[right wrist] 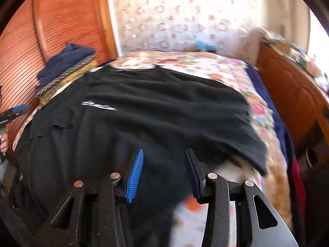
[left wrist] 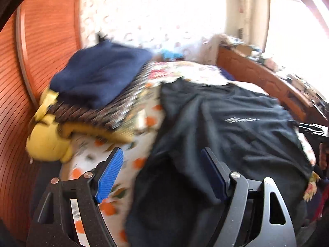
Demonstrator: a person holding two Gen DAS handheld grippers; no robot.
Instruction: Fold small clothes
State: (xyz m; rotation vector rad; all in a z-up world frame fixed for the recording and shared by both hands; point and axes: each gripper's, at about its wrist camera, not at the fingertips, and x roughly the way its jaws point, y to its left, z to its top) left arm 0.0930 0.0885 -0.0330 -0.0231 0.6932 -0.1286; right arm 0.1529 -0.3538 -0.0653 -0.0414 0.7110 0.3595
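A black T-shirt (right wrist: 144,111) with a small white logo (right wrist: 99,106) lies spread on the bed; in the left wrist view the black T-shirt (left wrist: 226,127) covers the right half. My left gripper (left wrist: 162,156) is open above its left edge, nothing between the blue pads. My right gripper (right wrist: 163,154) is open over the shirt's near hem, pads apart and holding nothing. The left gripper's tip (right wrist: 14,111) shows at the left edge of the right wrist view. The right gripper (left wrist: 312,129) pokes in at the right edge of the left wrist view.
A stack of folded clothes, a navy garment (left wrist: 98,74) on top, rests on a yellow plush toy (left wrist: 47,140) at the bed's left. The floral bedspread (right wrist: 205,65) lies between an orange slatted wardrobe (right wrist: 67,24) and a wooden dresser (right wrist: 292,94).
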